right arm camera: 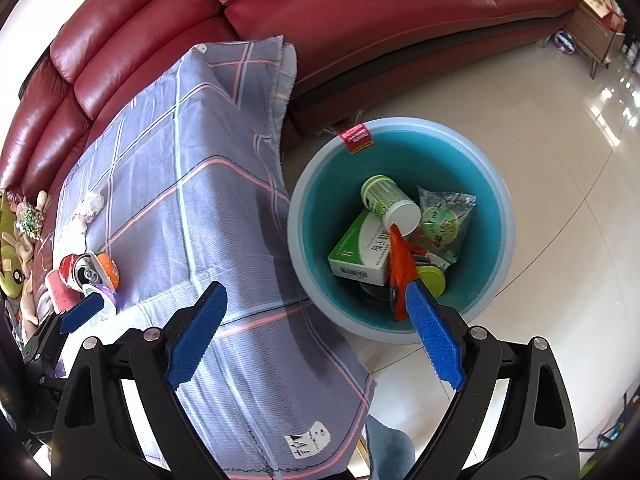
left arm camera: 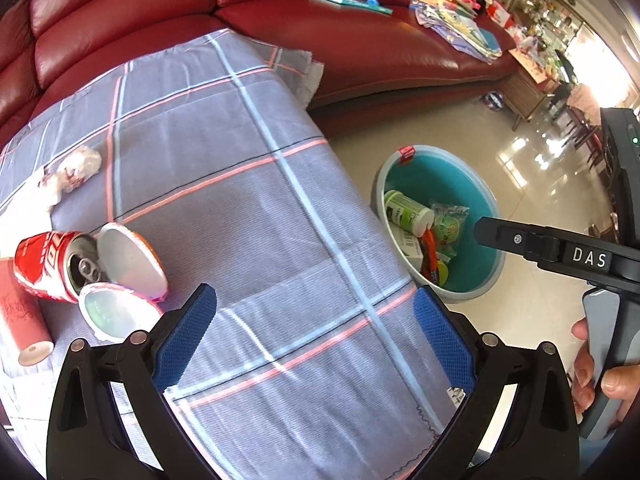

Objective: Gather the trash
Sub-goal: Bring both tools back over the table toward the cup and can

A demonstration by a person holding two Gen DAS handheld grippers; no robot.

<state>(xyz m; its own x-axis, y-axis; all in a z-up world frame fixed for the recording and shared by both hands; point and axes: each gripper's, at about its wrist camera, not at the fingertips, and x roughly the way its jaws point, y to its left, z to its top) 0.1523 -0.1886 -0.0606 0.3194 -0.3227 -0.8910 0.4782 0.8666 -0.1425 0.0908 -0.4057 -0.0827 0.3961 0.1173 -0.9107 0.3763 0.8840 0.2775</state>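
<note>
A teal basin [left arm camera: 440, 176] [right arm camera: 440, 160] stands on the floor beside the cloth-covered table [left arm camera: 248, 216] [right arm camera: 192, 216]. It holds a green-white bottle [right arm camera: 386, 200], a green-white box [right arm camera: 360, 256], a clear packet [right arm camera: 444, 220] and an orange wrapper [right arm camera: 400, 264]. On the table's left lie a crushed red can [left arm camera: 48, 268] [right arm camera: 74, 268], two empty cups [left arm camera: 124, 260], a pink tube [left arm camera: 20, 320] and a crumpled tissue [left arm camera: 76, 170] [right arm camera: 90, 204]. My left gripper [left arm camera: 316, 336] is open over the cloth, holding nothing. Also open and holding nothing, my right gripper [right arm camera: 316, 336] hangs over the table's edge and the basin.
A red leather sofa [left arm camera: 360, 48] [right arm camera: 360, 12] curves behind the table, with papers and books [left arm camera: 452, 12] on its seat. Plush toys [right arm camera: 16, 252] lie at the far left. Glossy tile floor [right arm camera: 540, 120] surrounds the basin. A hand [left arm camera: 592, 368] grips the right tool's handle.
</note>
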